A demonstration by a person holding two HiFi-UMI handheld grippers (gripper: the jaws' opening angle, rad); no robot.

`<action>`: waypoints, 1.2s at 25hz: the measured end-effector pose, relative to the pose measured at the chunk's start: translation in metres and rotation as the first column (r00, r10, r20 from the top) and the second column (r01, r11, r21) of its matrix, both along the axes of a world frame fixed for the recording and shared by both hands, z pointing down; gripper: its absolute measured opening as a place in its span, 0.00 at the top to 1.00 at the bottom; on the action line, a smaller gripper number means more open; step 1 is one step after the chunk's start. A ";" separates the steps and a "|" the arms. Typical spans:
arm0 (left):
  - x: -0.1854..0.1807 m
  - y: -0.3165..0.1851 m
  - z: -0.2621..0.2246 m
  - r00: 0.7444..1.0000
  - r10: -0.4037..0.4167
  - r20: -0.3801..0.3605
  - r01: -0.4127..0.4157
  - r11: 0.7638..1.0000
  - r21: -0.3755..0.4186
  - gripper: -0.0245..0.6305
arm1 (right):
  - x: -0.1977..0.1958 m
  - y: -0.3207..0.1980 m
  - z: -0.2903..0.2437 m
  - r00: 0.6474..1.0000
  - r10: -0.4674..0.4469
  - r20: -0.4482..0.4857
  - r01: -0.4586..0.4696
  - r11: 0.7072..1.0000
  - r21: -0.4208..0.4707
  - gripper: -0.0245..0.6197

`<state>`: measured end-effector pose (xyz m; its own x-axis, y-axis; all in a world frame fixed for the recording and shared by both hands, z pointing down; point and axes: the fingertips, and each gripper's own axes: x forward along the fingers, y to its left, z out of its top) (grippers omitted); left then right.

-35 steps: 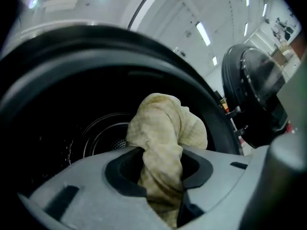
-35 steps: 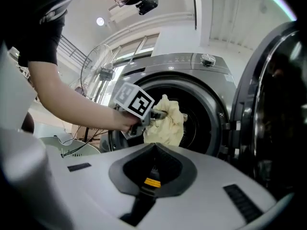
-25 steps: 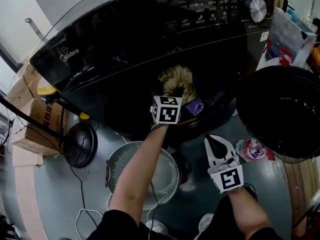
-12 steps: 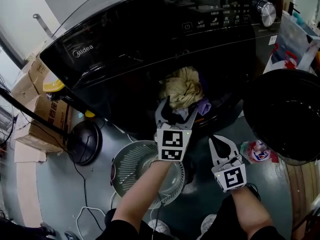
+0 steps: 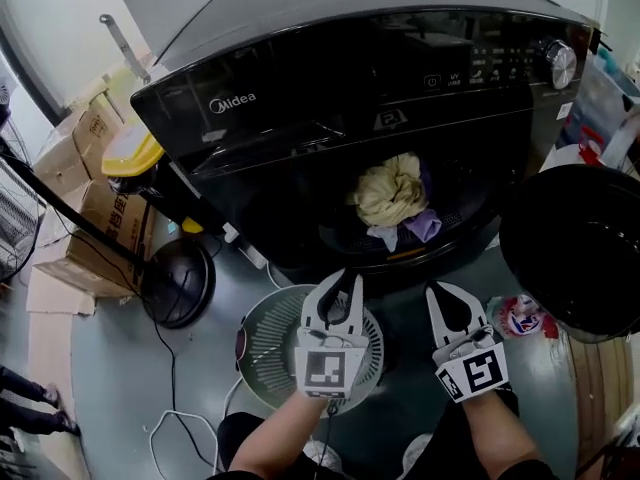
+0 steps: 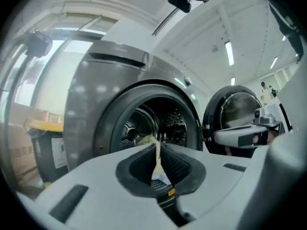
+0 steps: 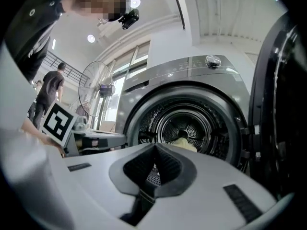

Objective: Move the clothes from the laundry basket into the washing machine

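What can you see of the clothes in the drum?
A bundle of clothes lies in the drum of the washing machine, just inside the open port. The top is crumpled cream fabric; a purple piece and a pale piece hang beneath. It rests on the drum's lower front; nothing else touches it.

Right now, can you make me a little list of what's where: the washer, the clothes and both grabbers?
washing machine: dark front-loader, door open at the right
clothes: beige bundle and a purple piece, inside the machine
left gripper: in front of the machine, jaws closing, nothing between them
right gripper: beside it, jaws shut, empty
under the left one: round white slatted thing, fan or basket unclear
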<state>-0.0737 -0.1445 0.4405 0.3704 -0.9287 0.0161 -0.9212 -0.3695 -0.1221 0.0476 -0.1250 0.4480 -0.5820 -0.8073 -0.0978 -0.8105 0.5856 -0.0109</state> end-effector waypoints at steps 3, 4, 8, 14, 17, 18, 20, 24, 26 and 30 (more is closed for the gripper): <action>-0.009 0.018 0.006 0.999 0.014 -0.034 -0.015 0.999 -0.042 0.95 | -0.003 0.003 -0.022 1.000 -0.001 -0.017 0.001 1.000 0.023 0.95; -0.009 0.021 0.006 0.998 0.024 -0.051 -0.027 0.998 -0.059 0.95 | -0.004 0.003 -0.030 0.999 -0.001 -0.036 0.002 1.000 0.029 0.95; -0.014 0.038 -0.016 0.993 0.035 -0.111 -0.049 0.991 -0.125 0.95 | -0.011 0.006 -0.068 0.995 0.010 -0.096 -0.010 1.000 -0.005 0.95; -0.024 0.078 -0.133 0.987 0.000 -0.161 -0.023 0.990 -0.139 0.95 | -0.030 0.030 -0.189 0.985 -0.011 -0.175 0.001 0.999 -0.054 0.95; -0.030 0.102 -0.206 0.984 -0.004 -0.175 -0.029 0.983 -0.182 0.95 | -0.041 0.048 -0.268 0.982 -0.035 -0.186 0.025 0.998 -0.060 0.95; -0.030 0.107 -0.233 0.985 -0.001 -0.174 -0.033 0.981 -0.189 0.95 | -0.043 0.054 -0.292 0.983 -0.043 -0.178 0.028 0.996 -0.083 0.95; -0.032 0.114 -0.285 0.986 -0.001 -0.168 -0.033 0.979 -0.200 0.95 | -0.045 0.063 -0.336 0.986 -0.054 -0.155 0.033 0.991 -0.133 0.95; -0.035 0.123 -0.376 0.987 0.001 -0.161 -0.037 0.975 -0.221 0.95 | -0.039 0.084 -0.413 0.985 -0.062 -0.160 0.033 0.983 -0.182 0.95; -0.036 0.127 -0.412 0.988 0.001 -0.154 -0.036 0.974 -0.224 0.95 | -0.035 0.092 -0.450 0.980 -0.069 -0.187 0.036 0.984 -0.174 0.95; -0.031 0.133 -0.469 0.992 0.013 -0.125 -0.041 0.974 -0.225 0.95 | -0.020 0.095 -0.503 0.982 -0.062 -0.176 0.028 0.982 -0.188 0.95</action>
